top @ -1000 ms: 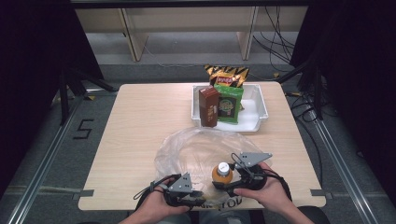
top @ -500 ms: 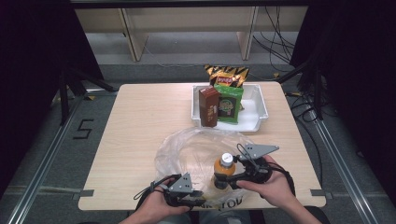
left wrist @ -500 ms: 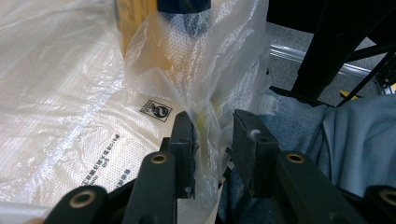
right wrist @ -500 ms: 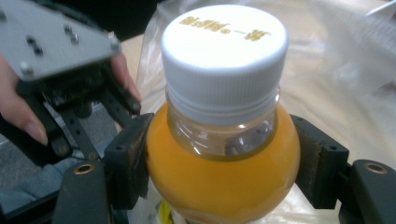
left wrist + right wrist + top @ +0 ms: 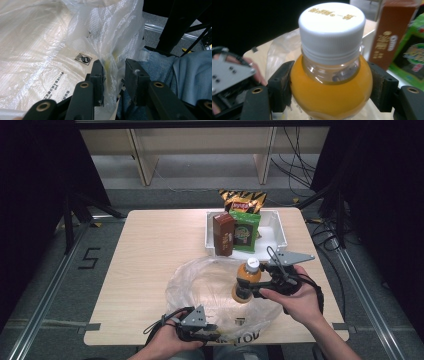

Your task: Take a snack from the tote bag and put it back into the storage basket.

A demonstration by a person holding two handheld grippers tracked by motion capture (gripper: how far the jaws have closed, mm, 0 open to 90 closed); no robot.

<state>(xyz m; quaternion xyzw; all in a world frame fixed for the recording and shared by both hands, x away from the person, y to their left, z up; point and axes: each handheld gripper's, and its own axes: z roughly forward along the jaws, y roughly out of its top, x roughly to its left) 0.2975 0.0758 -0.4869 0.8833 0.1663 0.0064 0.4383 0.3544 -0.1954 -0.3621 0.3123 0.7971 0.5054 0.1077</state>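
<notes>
The round-shouldered clear plastic bottle of orange juice with a white screw cap (image 5: 247, 280) sits right of centre in the high view, upright and, as we judge it, lifted clear above the crumpled translucent plastic bag (image 5: 210, 285). We have it in the right gripper (image 5: 257, 287), whose two pads press on opposite sides of the bulging shoulder just below the neck, as the right gripper view shows (image 5: 332, 82). We judge the bottle full, so fairly heavy for its size, stiff enough to take a firm squeeze, but smooth and curved, so it could slide down between the pads; gripping under the shoulder bulge or at the neck ring seems the safest hold.

Lower left of that, near the bottom edge, our left gripper (image 5: 200, 327) pinches a fold of the bag's thin film between its part-closed jaws (image 5: 112, 72); the film is soft, light and slippery, and may slip out if pulled.

Toward the upper right of the pale wooden table (image 5: 150, 250) stands a white rectangular tray (image 5: 277, 227), holding a brown carton (image 5: 224, 234), a green snack packet (image 5: 245, 231) and a yellow-and-black striped bag (image 5: 243, 200).
</notes>
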